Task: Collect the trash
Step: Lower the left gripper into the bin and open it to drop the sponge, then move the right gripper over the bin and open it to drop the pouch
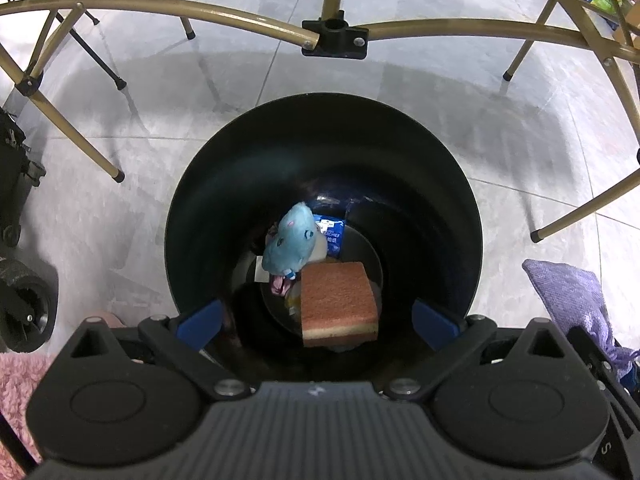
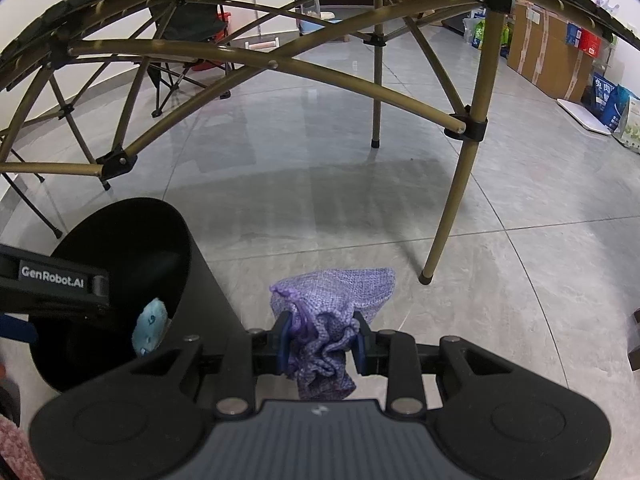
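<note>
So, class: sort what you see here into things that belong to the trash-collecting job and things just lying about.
Part of the job:
- black bin
- sponge, blue plush toy and blue packet in the bin
- purple drawstring pouch in the right gripper
- left gripper, open over the bin

Just lying about:
- folding table frame
- cardboard boxes
- camp chair

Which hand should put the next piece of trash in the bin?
Right. The right gripper is shut on the purple pouch beside the black bin. The left gripper hangs open and empty above it.
</note>
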### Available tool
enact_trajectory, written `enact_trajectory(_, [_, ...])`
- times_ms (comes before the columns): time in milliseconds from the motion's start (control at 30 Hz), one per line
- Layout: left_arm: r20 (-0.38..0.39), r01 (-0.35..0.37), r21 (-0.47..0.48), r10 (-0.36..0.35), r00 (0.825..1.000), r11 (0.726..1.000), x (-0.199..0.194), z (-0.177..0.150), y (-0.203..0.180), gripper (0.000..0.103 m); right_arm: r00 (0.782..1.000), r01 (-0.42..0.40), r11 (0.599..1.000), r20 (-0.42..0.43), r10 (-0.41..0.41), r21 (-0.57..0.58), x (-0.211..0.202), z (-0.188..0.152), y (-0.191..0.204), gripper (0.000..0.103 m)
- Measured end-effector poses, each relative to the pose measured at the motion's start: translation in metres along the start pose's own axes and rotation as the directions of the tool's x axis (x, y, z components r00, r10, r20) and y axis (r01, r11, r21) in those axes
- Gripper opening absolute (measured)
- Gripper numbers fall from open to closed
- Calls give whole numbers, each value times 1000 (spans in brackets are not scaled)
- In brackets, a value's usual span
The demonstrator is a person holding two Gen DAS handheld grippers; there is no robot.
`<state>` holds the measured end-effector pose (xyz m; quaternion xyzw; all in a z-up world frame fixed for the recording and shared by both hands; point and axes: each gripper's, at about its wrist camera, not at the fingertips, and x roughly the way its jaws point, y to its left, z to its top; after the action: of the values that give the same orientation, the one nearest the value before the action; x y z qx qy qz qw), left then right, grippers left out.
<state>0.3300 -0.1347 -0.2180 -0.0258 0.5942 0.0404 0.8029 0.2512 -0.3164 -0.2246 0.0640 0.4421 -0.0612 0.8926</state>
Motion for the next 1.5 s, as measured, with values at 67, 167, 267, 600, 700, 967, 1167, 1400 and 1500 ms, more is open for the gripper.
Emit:
enact_trajectory(67, [7,0,4,0,1000,1000,-2,0,1,103,1000,-1,1000,2,1,-3,-1,0,0,29])
enact_trajectory(167, [15,2,5,-2,1000,1000,-4,-1,4,103,1000,-1,1000,1,1,-5,-1,0,1,29])
enact_trajectory(267, [30,2,17,-2,1000,1000,-8,-2,7,103,1000,-5,1000,4,5,-10,-3,0,3,29])
enact_trajectory(600, [62,5,26,-7,998,1000,-19,-5,29,103,999,-26,999,27,27,-32,-12,6,15,29])
enact_trajectory(700, [76,4,23,-6,997,1000,-23,-6,37,103,999,-36,999,40,37,-39,-16,8,21,29])
enact_trajectory(967, [91,11,-6,-10,996,1000,-29,-6,65,103,994,-81,993,71,87,-87,-27,17,51,29])
enact_trajectory(1167, [99,13,-36,-9,995,999,-33,-7,86,103,989,-116,985,81,126,-128,-33,23,79,29])
enact_trajectory(1400, [113,-2,-76,11,994,997,-37,-7,113,103,984,-149,974,68,163,-173,-32,27,111,29])
enact_trajectory(1500, [120,-7,-91,18,993,996,-39,-8,123,103,983,-161,968,59,175,-191,-31,28,123,29])
